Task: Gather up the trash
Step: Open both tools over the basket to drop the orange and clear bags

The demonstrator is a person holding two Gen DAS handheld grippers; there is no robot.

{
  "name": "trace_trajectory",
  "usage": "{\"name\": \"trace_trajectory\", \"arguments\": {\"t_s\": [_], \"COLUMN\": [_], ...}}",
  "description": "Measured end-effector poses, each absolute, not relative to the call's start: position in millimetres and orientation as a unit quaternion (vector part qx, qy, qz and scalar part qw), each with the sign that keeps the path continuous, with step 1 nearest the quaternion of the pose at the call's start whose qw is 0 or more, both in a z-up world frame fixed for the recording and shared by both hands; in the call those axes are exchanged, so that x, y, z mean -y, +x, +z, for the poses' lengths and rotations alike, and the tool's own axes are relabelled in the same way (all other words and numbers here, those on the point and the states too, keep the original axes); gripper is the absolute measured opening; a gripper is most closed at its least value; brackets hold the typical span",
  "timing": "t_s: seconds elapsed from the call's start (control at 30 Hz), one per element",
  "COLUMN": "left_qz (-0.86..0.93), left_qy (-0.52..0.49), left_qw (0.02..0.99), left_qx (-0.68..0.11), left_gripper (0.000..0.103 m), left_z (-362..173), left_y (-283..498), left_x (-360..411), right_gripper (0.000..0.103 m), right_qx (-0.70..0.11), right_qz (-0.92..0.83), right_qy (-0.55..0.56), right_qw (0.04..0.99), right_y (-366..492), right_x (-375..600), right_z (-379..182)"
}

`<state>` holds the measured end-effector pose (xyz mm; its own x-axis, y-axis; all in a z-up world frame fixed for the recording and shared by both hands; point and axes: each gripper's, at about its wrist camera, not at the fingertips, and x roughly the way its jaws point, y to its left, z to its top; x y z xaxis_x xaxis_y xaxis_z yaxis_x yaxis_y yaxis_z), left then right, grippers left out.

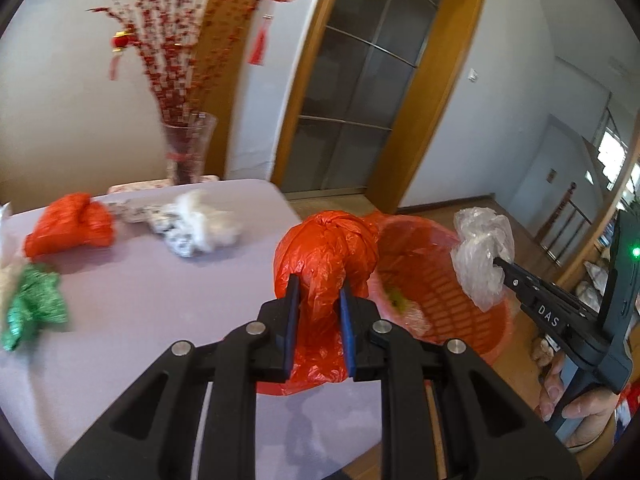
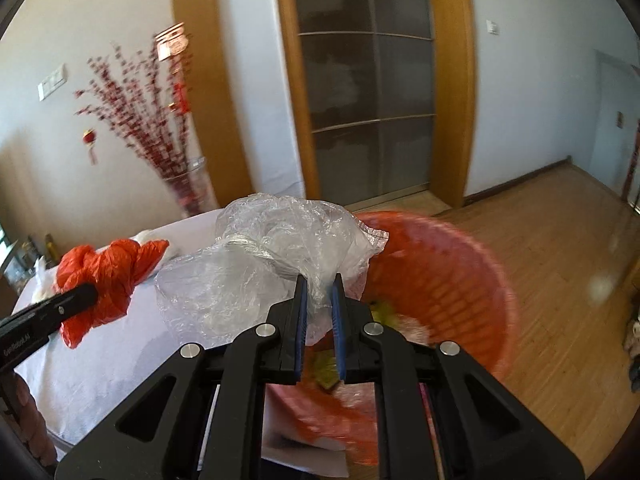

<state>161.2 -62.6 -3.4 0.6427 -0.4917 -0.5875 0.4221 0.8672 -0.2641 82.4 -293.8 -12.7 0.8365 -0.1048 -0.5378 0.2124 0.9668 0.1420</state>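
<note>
My left hand-held gripper [image 1: 320, 280] pinches a knotted orange plastic bag [image 1: 326, 252]; my right hand-held gripper [image 2: 319, 280] clamps a crumpled clear plastic bag [image 2: 272, 252]. Both hang near the slatted red plastic basket [image 2: 472, 280] beside the bench [image 1: 160, 320]. I should centre each over the rim before releasing (light film drifts).

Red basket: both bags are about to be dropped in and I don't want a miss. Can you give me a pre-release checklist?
1. Left hand-held gripper clamped on the red bag: ok.
2. Right hand-held gripper clamped on the clear bag: ok.
3. Red basket mouth open, room inside: ok.
4. Clear bag over the basket: ok.
5. Red bag fully past the basket rim: cannot tell.
6. Table cleared of trash: not ok.
</note>
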Motion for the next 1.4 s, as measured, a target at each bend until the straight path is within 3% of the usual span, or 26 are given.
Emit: {"name": "trace_trajectory", "arguments": {"t_s": [0.67,0.9,1.03,1.13,1.4], "left_qz": [-0.348,-0.341,-0.320,-0.295,-0.235], "left_qy": [-0.037,-0.037,-0.035,-0.027,-0.006], "left_qw": [0.863,0.856,0.862,0.875,0.900], "left_qx": [-0.363,-0.386,-0.392,-0.383,-0.368], "left_gripper": [0.022,0.042,0.045,0.051,0.054], "left_z": [-19.3,-37.6,-43.6,-42.0,-39.0], "left_y": [179.1,187.0,189.8,189.9,183.5], "left_x": [191.2,200.3,187.1,172.7,128.5], "right_gripper": [0.014,0.040,0.042,0.050,0.052], "right_qx": [-0.261,-0.262,-0.261,-0.255,-0.248], "right_qz": [-0.159,-0.156,-0.162,-0.166,-0.138], "right_qy": [0.145,0.163,0.160,0.150,0.124], "right_qw": [0.941,0.938,0.938,0.941,0.951], "right_y": [76.4,77.0,71.9,70.7,74.4], "right_x": [374.2,383.2,383.3,380.9,354.9], "right_z": [-14.2,-19.3,-19.7,-17.9,-11.7]}}
